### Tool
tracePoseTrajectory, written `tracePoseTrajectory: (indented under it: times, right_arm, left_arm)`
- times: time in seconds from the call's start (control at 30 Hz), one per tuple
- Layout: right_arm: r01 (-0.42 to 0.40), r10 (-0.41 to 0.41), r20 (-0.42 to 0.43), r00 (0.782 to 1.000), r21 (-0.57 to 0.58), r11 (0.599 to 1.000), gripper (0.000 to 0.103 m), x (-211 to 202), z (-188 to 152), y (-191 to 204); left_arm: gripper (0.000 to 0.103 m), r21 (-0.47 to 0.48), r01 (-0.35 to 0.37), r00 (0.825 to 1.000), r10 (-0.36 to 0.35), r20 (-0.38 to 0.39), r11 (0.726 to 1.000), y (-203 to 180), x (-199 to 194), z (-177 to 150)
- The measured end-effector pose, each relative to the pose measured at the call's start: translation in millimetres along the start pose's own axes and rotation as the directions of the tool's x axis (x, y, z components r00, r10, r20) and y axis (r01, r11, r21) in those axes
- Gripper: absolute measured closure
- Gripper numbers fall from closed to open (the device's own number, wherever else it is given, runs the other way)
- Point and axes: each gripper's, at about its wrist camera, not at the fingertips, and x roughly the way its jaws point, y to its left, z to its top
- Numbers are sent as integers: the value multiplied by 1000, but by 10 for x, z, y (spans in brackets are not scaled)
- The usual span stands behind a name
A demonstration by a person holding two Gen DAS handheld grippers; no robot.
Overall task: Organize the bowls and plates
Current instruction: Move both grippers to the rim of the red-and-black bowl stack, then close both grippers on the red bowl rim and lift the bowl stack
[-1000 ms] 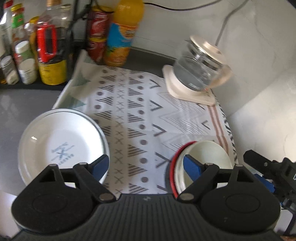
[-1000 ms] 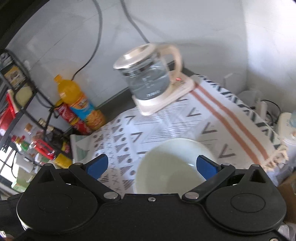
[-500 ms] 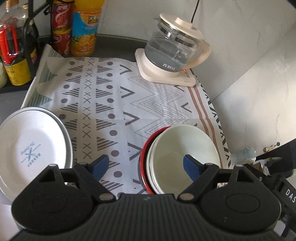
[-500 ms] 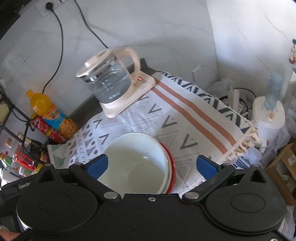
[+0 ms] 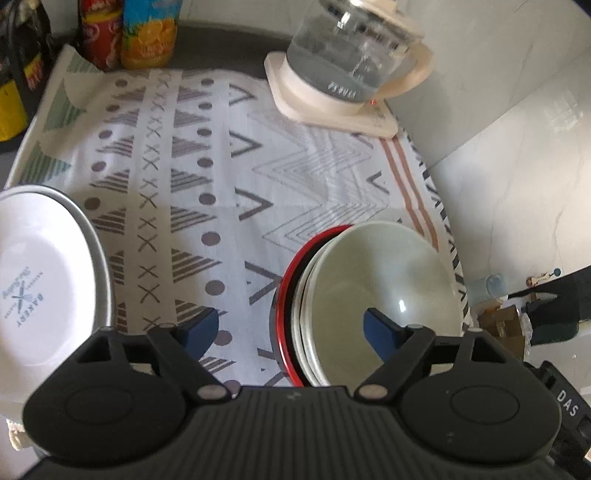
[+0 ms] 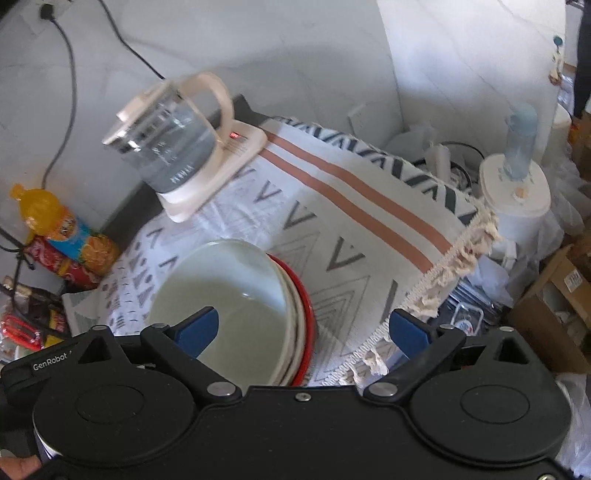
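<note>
A stack of bowls stands on the patterned cloth [image 5: 184,166]: a pale green bowl [image 5: 384,273] [image 6: 229,295] on top, white ones under it, and a red-rimmed bowl [image 5: 286,288] [image 6: 306,306] at the bottom. To the left lies a white plate [image 5: 33,280] printed "BAKERY" on a grey-rimmed plate [image 5: 101,258]. My left gripper [image 5: 291,328] hangs open over the stack's left rim, its right finger above the top bowl's hollow. My right gripper [image 6: 303,330] straddles the stack's right rim; its jaws are closing and press on nothing.
A glass kettle [image 5: 340,55] [image 6: 166,147] on its cream base stands at the back of the cloth. Bottles and cans [image 5: 147,33] [image 6: 62,225] line the back left. Past the cloth's fringed right edge are a white appliance [image 6: 513,192] and cardboard boxes [image 6: 554,306].
Both grippers have sunk toward the bowl stack, which now looms larger under them. The left view swung right from the plates to the stack. The right jaws stand slightly narrower.
</note>
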Motion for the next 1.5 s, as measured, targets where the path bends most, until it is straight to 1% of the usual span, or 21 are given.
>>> tracePoseTrajectory:
  times: [0.07, 0.17, 0.23, 0.27, 0.33, 0.37, 0.43, 0.47, 0.53, 0.57, 0.6, 0.67, 0.7, 0.73, 0.77, 0.8, 0.83, 0.97, 1.1, 1.27, 1.5]
  right_arm:
    - [-4, 4, -21, 1000, 33, 999, 9, 83, -20, -36]
    - [6, -3, -43, 999, 63, 998, 16, 197, -46, -72]
    - [10, -6, -53, 999, 75, 997, 23, 274, -56, -86]
    - [14, -9, -60, 998, 81, 997, 26, 317, -57, -92]
    - [20, -13, -74, 997, 98, 995, 33, 395, -60, -101]
    - [22, -13, -81, 997, 107, 994, 34, 433, -62, -109]
    - [31, -20, -96, 995, 120, 992, 36, 498, -68, -108]
    - [31, -18, -102, 995, 122, 992, 37, 529, -74, -109]
    - [36, -22, -112, 993, 129, 991, 39, 589, -79, -113]
    - [40, -24, -118, 993, 137, 990, 39, 620, -83, -119]
    - [42, -23, -125, 992, 146, 988, 42, 648, -85, -127]
    - [39, -17, -136, 991, 163, 986, 49, 707, -90, -135]
    - [35, -11, -140, 990, 170, 985, 57, 729, -95, -139]
    - [27, -1, -143, 990, 177, 984, 62, 742, -103, -141]
    - [15, 12, -143, 990, 186, 982, 64, 751, -106, -142]
    - [2, 25, -140, 990, 193, 981, 72, 755, -108, -139]
    - [-8, 36, -139, 990, 197, 980, 75, 757, -103, -130]
    - [-1, 22, -137, 990, 153, 988, 76, 738, -67, -61]
    - [-2, 17, -133, 991, 110, 994, 77, 700, -17, 13]
    - [-35, 40, -109, 993, 52, 998, 77, 608, 84, 110]
    - [-77, 75, -95, 993, -24, 997, 77, 477, 202, 312]
  left_arm:
    - [20, -3, 5, 1000, -5, -17, 1000, 28, 86, 16]
    - [24, 8, 6, 999, -6, -43, 1000, 48, 208, 52]
    - [28, 12, 17, 998, -16, -60, 1000, 54, 288, 79]
    - [29, 16, 16, 998, -15, -69, 1000, 55, 332, 95]
    - [37, 25, 11, 996, -9, -85, 1000, 60, 411, 127]
    - [40, 27, 11, 995, -9, -99, 1000, 64, 456, 147]
    - [49, 28, 11, 993, -7, -120, 1000, 74, 532, 185]
    - [51, 32, 11, 992, -7, -125, 999, 77, 557, 197]
    - [60, 40, 15, 990, -9, -141, 999, 80, 610, 222]
    - [62, 41, 20, 988, -13, -153, 999, 82, 637, 234]
    - [66, 41, 27, 986, -20, -163, 999, 86, 657, 241]
    - [69, 48, 39, 984, -30, -177, 998, 81, 693, 253]
    - [72, 53, 42, 983, -32, -179, 998, 74, 704, 255]
    - [74, 58, 48, 983, -37, -182, 997, 69, 714, 255]
    - [75, 60, 53, 982, -41, -186, 997, 61, 727, 259]
    - [74, 62, 54, 982, -41, -186, 997, 54, 734, 264]
    - [75, 66, 55, 982, -42, -187, 996, 51, 735, 268]
    - [75, 58, 60, 981, -48, -187, 996, 57, 741, 292]
    - [75, 58, 64, 984, -54, -167, 996, 46, 678, 302]
    - [75, 38, 77, 990, -72, -120, 996, 56, 512, 323]
    - [75, -15, 85, 995, -86, -47, 996, 130, 231, 314]
